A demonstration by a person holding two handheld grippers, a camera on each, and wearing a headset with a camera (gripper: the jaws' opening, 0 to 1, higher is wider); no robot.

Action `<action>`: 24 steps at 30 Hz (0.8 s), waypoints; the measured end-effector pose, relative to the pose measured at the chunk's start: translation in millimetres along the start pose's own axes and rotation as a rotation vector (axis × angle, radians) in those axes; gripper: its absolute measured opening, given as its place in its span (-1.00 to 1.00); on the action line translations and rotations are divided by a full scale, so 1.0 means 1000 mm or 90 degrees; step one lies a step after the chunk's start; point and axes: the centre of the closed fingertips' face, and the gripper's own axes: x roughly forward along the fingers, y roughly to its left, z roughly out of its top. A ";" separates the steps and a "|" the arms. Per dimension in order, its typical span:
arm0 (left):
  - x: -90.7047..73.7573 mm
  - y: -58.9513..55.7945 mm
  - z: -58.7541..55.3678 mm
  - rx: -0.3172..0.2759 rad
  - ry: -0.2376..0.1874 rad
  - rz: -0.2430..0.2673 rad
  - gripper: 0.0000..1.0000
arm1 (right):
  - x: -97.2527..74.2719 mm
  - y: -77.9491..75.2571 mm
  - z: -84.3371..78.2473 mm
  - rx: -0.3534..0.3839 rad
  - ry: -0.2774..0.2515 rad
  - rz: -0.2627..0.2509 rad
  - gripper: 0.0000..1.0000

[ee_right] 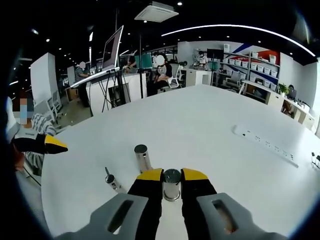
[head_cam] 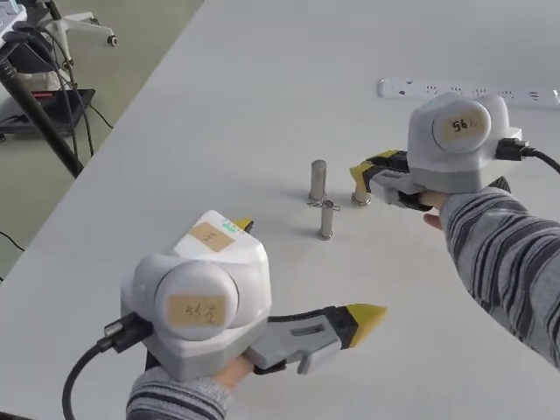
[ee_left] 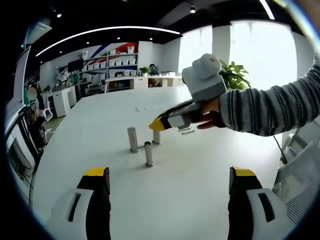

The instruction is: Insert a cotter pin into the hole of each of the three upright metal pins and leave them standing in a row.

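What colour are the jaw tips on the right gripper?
Yellow. Clearest in the right gripper view, where the right gripper holds a metal pin between its tips.

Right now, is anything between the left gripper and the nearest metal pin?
Nothing visible: only bare table lies between the open left gripper and the nearest pin. The right gripper clasps a farther pin.

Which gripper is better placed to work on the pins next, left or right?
Right. The right gripper has its jaws tight against a pin. The left gripper is open and well short of it.
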 end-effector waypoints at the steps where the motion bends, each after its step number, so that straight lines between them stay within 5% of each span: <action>1: 0.000 0.000 0.000 0.000 0.000 -0.001 0.97 | -0.003 -0.001 -0.001 0.003 0.000 -0.003 -0.84; 11: -0.008 -0.004 -0.006 0.006 0.017 0.004 0.97 | -0.041 -0.009 -0.032 0.033 0.015 -0.033 -0.84; 24: -0.015 -0.015 -0.010 -0.002 0.011 0.003 0.95 | -0.078 0.019 -0.057 0.051 0.022 -0.038 -0.84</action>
